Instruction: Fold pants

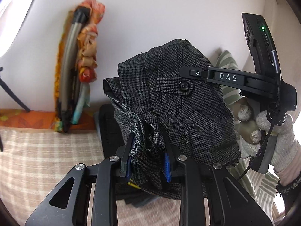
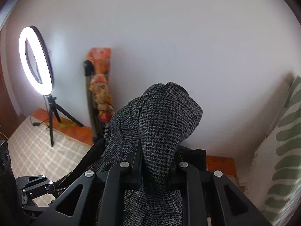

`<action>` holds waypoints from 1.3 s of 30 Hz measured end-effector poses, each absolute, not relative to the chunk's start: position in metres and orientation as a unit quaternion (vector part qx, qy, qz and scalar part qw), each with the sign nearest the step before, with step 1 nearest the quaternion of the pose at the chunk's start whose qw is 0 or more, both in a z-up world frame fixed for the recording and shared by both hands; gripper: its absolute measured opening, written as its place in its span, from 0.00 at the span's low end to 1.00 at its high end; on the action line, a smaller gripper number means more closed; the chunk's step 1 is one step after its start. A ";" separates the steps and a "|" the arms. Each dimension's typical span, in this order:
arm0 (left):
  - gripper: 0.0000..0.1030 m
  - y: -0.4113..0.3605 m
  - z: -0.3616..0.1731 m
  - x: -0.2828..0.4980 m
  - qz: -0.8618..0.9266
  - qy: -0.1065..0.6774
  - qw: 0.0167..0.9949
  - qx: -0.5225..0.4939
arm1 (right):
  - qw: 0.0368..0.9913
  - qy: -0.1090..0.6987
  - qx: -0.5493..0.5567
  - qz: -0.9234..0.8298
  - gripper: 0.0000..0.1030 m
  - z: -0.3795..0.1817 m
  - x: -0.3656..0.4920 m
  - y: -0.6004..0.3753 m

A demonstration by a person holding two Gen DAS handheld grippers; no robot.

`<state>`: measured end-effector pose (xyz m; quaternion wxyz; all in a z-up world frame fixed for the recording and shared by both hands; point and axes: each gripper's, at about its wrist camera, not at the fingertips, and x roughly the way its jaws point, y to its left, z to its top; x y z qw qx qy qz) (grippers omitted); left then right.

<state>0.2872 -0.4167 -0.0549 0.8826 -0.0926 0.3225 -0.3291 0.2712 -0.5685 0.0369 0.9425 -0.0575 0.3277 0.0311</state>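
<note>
- Left wrist view: left gripper [image 1: 148, 156], jaws clamped on pants [image 1: 178, 109], lifted off bed [image 1: 47, 150], likely for straightening.
- Right gripper [image 2: 157, 162]: jaws pinching same pants.

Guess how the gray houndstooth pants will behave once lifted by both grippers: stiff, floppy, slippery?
Likely floppy: the pants bunch and slump over the left gripper in loose folds. Probably not slippery: the coarse weave sits pinched in the right gripper without visible slack. Possibly heavyish for cloth, since the folds look thick.
</note>
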 end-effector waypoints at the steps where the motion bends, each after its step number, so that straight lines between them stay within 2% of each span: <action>1: 0.23 -0.421 -0.059 0.289 -0.329 0.325 0.882 -0.092 | 0.941 0.332 -0.056 0.031 0.17 0.032 0.276 -0.573; 14: 0.23 -0.453 -0.096 0.295 -0.314 0.346 0.882 -0.067 | 0.924 0.380 -0.035 0.036 0.18 -0.033 0.326 -0.618; 16: 0.25 -0.455 -0.096 0.293 -0.314 0.351 0.880 -0.059 | 0.921 0.387 -0.038 0.026 0.26 -0.040 0.330 -0.622; 18: 0.28 -0.454 -0.095 0.293 -0.312 0.358 0.878 -0.060 | 0.916 0.399 -0.039 -0.002 0.40 -0.044 0.335 -0.629; 19: 0.29 -0.459 -0.098 0.293 -0.308 0.358 0.880 -0.059 | 0.915 0.401 -0.033 -0.011 0.42 -0.044 0.335 -0.632; 21: 0.37 -0.453 -0.093 0.291 -0.299 0.349 0.886 -0.058 | 0.915 0.400 -0.031 -0.034 0.59 -0.043 0.333 -0.636; 22: 0.49 -0.451 -0.090 0.290 -0.295 0.347 0.888 -0.059 | 0.916 0.395 -0.042 -0.052 0.65 -0.041 0.331 -0.637; 23: 0.55 -0.448 -0.087 0.290 -0.291 0.345 0.890 -0.061 | 0.918 0.388 -0.050 -0.067 0.79 -0.038 0.329 -0.638; 24: 0.56 -0.445 -0.085 0.290 -0.287 0.341 0.893 -0.065 | 0.920 0.381 -0.055 -0.081 0.85 -0.035 0.327 -0.639; 39: 0.57 -0.400 -0.054 0.273 -0.279 0.324 0.903 -0.052 | 0.929 0.352 -0.012 -0.112 0.85 0.007 0.278 -0.637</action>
